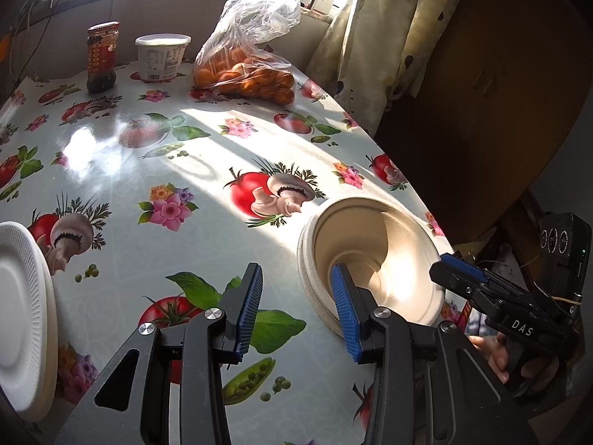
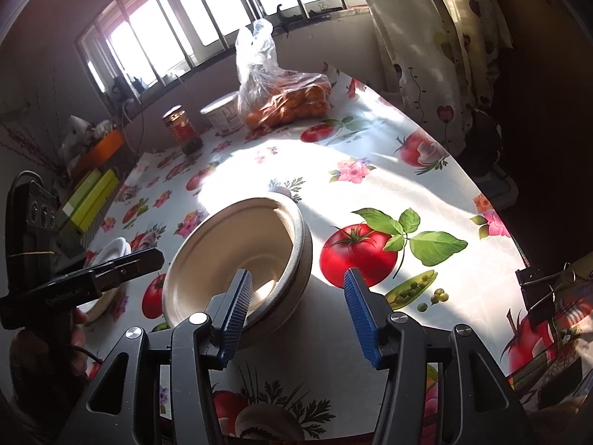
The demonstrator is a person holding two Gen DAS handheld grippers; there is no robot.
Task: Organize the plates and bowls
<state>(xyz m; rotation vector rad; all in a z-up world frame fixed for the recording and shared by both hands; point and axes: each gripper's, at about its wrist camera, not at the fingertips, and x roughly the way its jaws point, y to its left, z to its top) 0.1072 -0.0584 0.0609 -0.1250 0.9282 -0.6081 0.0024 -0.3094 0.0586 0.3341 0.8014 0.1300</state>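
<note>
Both your grippers stand spread with nothing pinched: the left gripper [image 1: 296, 311] has one pad over the cloth and its other pad just at or inside the near rim of the bowls [image 1: 374, 256], and the right gripper [image 2: 296, 311] has one pad in front of the same rim and the other over bare cloth. Whether either pad actually touches the rim I cannot tell. The bowls sit nested near the table's right edge [image 1: 404, 193], in the sun, and that is your main risk: a nudge from either pad could slide the light stack toward that edge and off it. Your two grippers are also close together around one stack, so closing both at once could make the fingers collide or tip the bowls. If you pinch only the top rim, you may lift one bowl and leave the rest. The plates [image 1: 22, 296] lie well apart at the table's left side, close to that edge too. Count: the bowls show at least two rims, maybe three; the plates look like two stacked, though I cannot be sure. Further back stand one jar [image 1: 102, 57], one tub [image 1: 163, 57] and one bag of oranges [image 1: 248, 66], clear of your work.
</note>
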